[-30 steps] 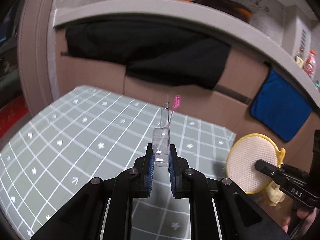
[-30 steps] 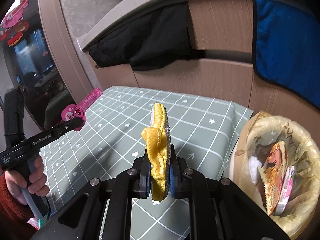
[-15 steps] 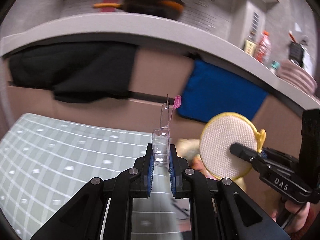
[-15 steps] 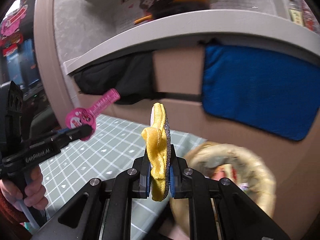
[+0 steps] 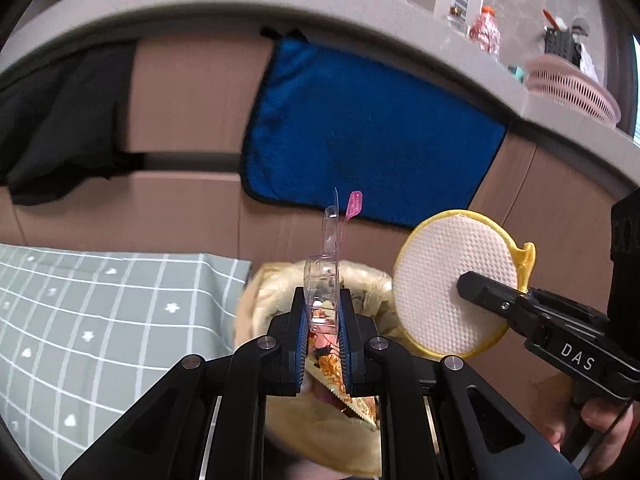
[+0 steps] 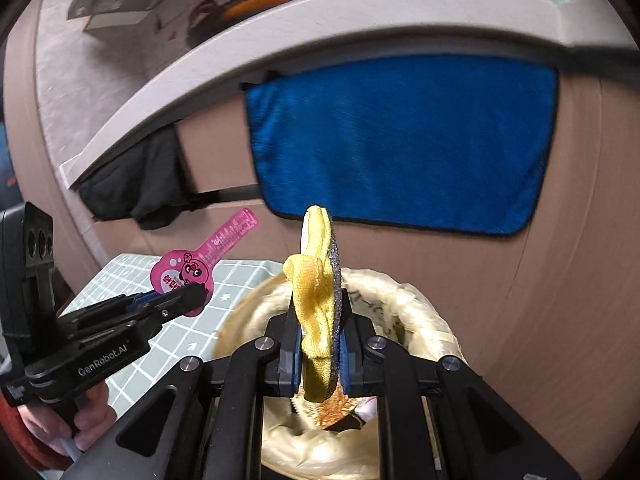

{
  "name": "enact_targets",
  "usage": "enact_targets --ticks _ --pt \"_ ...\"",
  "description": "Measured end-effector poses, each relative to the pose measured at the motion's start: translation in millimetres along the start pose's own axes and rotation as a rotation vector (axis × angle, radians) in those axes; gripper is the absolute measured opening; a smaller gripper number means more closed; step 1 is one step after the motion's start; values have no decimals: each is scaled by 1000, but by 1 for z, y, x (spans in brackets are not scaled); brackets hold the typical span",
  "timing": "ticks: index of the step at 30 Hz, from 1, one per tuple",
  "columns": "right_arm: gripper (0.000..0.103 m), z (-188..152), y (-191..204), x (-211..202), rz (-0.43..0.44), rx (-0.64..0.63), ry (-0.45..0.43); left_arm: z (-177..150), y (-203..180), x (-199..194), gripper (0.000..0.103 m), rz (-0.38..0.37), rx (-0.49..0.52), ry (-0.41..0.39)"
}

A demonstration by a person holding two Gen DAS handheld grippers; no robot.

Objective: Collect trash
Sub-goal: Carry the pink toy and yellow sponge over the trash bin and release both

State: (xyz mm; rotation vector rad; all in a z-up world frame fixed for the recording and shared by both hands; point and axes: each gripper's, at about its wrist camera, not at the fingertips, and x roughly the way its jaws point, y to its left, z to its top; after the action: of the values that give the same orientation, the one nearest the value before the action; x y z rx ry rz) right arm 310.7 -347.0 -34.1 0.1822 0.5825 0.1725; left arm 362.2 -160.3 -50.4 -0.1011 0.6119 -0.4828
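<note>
My left gripper (image 5: 324, 320) is shut on a clear plastic blister pack (image 5: 326, 272) with a pink card backing (image 6: 200, 268), held upright over the trash bin (image 5: 360, 432). The bin has a yellowish bag liner and wrappers (image 5: 340, 376) inside. My right gripper (image 6: 318, 344) is shut on a round yellow-edged scouring pad (image 6: 316, 300), also above the bin (image 6: 400, 304). The pad's white mesh face (image 5: 452, 280) shows in the left wrist view, to the right of the blister pack.
A table with a grey-green grid cloth (image 5: 100, 320) lies left of the bin. A wooden cabinet front behind carries a blue towel (image 5: 360, 132) and a black cloth (image 5: 60, 120). A counter above holds a bottle (image 5: 484, 32) and a pink basket (image 5: 568, 88).
Both grippers have swung right, from over the table to over the trash bin, each still holding its item.
</note>
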Motion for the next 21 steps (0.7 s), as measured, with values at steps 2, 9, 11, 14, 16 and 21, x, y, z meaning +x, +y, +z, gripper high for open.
enact_targets --ticks 2,9,11,14,16,21 --pt "14 -4 -8 14 -4 14 27 -7 -3 17 14 -6 -3 40" --pt "14 -22 -29 58 -11 61 137 -25 5 67 14 -24 -62 232" --pt "14 -27 -31 68 -8 61 171 -28 5 73 14 -21 -60 253" --pt "14 -35 -33 77 -16 57 199 -31 4 80 14 -25 -55 296" --pt "14 -39 -35 82 -15 63 211 -32 5 85 15 -36 -70 309" --pt "14 -44 -32 90 -32 47 236 -31 9 84 19 -72 -102 305"
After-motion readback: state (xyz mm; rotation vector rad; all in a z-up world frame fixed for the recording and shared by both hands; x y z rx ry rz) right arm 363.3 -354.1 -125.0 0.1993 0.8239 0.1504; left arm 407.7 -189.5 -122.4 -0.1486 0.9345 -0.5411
